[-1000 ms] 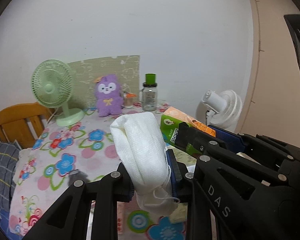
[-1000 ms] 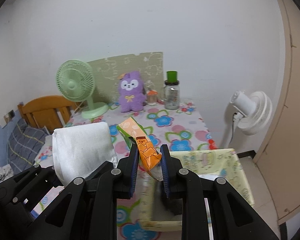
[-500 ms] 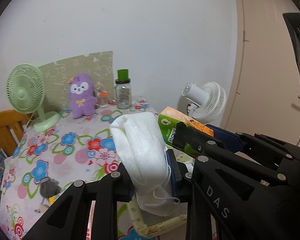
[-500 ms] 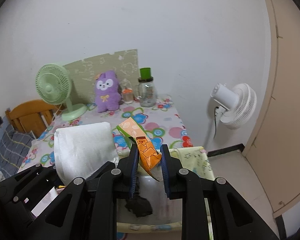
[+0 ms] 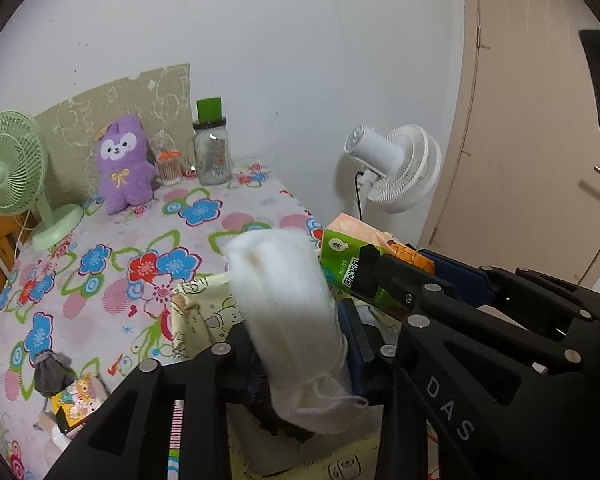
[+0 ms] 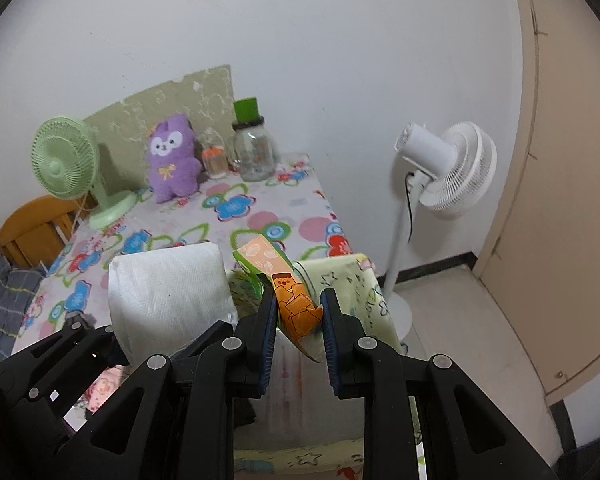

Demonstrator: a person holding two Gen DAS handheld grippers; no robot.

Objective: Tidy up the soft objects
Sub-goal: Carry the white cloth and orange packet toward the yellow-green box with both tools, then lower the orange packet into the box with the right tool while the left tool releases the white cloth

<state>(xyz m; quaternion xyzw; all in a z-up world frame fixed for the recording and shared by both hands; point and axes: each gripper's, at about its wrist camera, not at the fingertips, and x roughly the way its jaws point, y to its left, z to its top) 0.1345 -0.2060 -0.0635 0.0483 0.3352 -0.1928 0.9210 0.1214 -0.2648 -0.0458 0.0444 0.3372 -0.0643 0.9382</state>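
Note:
My left gripper [image 5: 300, 344] is shut on a folded white cloth [image 5: 288, 304] and holds it above a yellow fabric bin [image 5: 198, 320] at the table's near edge. The cloth also shows in the right wrist view [image 6: 168, 292]. My right gripper [image 6: 298, 320] is shut on an orange and green tissue pack [image 6: 288, 292], held over the same bin [image 6: 364, 292]. The pack also shows in the left wrist view [image 5: 352, 256]. A purple plush toy [image 5: 122, 164] sits at the back of the table. A grey sock [image 5: 52, 372] lies at the front left.
A green desk fan [image 5: 10, 172] stands at the table's back left, a glass jar with a green lid [image 5: 212, 144] at the back. A white floor fan [image 6: 444, 172] stands right of the table near a beige door [image 6: 572, 160]. A wooden chair [image 6: 32, 228] is at left.
Both grippers have moved right and down with their loads, from over the flowered tablecloth to above the yellow bin. Both grips are unchanged.

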